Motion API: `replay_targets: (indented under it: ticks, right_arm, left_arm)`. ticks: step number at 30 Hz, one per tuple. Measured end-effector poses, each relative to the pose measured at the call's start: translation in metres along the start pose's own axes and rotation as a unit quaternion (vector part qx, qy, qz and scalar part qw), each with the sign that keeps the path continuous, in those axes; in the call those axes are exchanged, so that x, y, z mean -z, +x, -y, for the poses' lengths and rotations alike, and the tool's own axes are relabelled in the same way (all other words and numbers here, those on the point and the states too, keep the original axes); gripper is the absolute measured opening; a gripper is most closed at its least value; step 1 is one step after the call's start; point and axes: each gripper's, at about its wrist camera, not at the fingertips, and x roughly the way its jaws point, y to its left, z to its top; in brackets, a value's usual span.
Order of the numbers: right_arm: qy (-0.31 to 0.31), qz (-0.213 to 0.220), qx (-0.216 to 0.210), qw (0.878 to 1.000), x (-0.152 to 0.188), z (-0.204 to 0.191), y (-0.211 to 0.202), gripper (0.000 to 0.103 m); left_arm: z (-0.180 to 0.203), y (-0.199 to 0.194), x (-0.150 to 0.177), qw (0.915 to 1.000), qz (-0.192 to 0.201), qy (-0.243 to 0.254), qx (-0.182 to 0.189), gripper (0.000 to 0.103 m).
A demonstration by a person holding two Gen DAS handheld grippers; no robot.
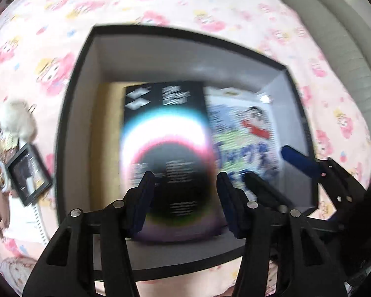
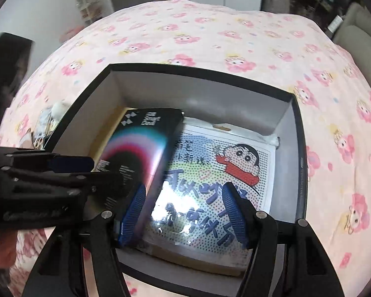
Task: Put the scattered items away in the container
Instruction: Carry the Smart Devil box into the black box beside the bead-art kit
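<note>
The left gripper (image 1: 183, 198) hangs over the black container (image 1: 76, 79), its jaws spread to either side of the dark box with the glowing ring (image 1: 170, 153); the picture is blurred, and I cannot tell whether the pads actually press on the box. From the right wrist view that box sits tilted, one long edge raised, half in and not yet flat. The right gripper (image 2: 183, 210) is spread wide and holds nothing, poised just above the cartoon-printed packet (image 2: 210, 180) that already lies on the container's floor. Out on the pink cartoon bedsheet (image 1: 160, 2), left of the container, several things wait: a small black framed box (image 1: 28, 173), a fluffy white toy (image 1: 16, 118) and a spiral notebook (image 1: 24, 220). So I would judge the tidying about halfway, with one item settled, one going in and that cluster left.
</note>
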Motion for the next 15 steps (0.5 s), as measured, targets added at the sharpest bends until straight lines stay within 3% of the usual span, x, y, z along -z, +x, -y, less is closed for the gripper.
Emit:
replay_targets:
  ticks: [6,11,15]
  right_arm:
    - [0.002,0.022,0.05,0.998,-0.002,0.009,-0.006,0.061]
    - [0.037,0.034,0.011,0.999,-0.004,0.022,-0.006,0.061]
    - [0.038,0.028,-0.008,0.999,-0.002,0.024,-0.007,0.056]
  left_arm:
    - [0.006,0.007,-0.018,0.9982,0.007,-0.013,0.058,0.052]
    - [-0.004,0.016,-0.027,0.9982,0.01,-0.036,0.046,0.05]
    - [-0.009,0.018,-0.021,0.9957,0.011,-0.058,0.071,0.048]
